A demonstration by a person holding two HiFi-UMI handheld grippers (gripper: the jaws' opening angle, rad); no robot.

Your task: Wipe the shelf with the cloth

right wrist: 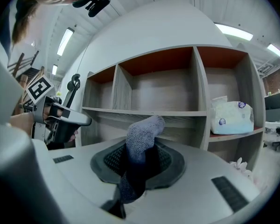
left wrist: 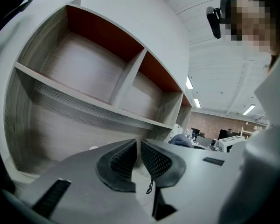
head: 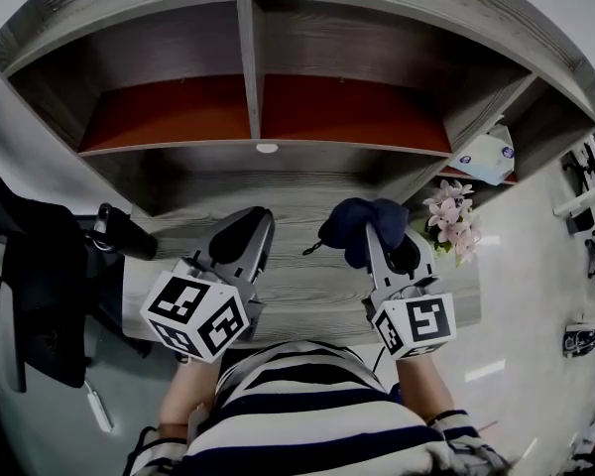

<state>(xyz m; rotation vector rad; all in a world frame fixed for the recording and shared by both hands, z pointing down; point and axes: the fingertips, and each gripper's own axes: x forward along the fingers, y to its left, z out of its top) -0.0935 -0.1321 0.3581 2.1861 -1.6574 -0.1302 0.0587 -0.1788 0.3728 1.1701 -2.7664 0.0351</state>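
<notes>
A grey wooden shelf unit (head: 250,62) with red-backed compartments stands in front of me, also filling the left gripper view (left wrist: 84,97) and the right gripper view (right wrist: 149,111). My right gripper (head: 377,234) is shut on a dark blue cloth (head: 359,224), which bunches above the lower shelf board; the cloth (right wrist: 140,146) sticks up between the pads in the right gripper view. My left gripper (head: 246,228) hovers over the same board to the left, shut with nothing between its pads (left wrist: 123,158).
A white packet (head: 484,157) lies in the right-hand compartment, also visible as a packet (right wrist: 231,117) in the right gripper view. Pink flowers (head: 452,216) stand right of the cloth. A dark stand with a handle (head: 119,231) is at the left.
</notes>
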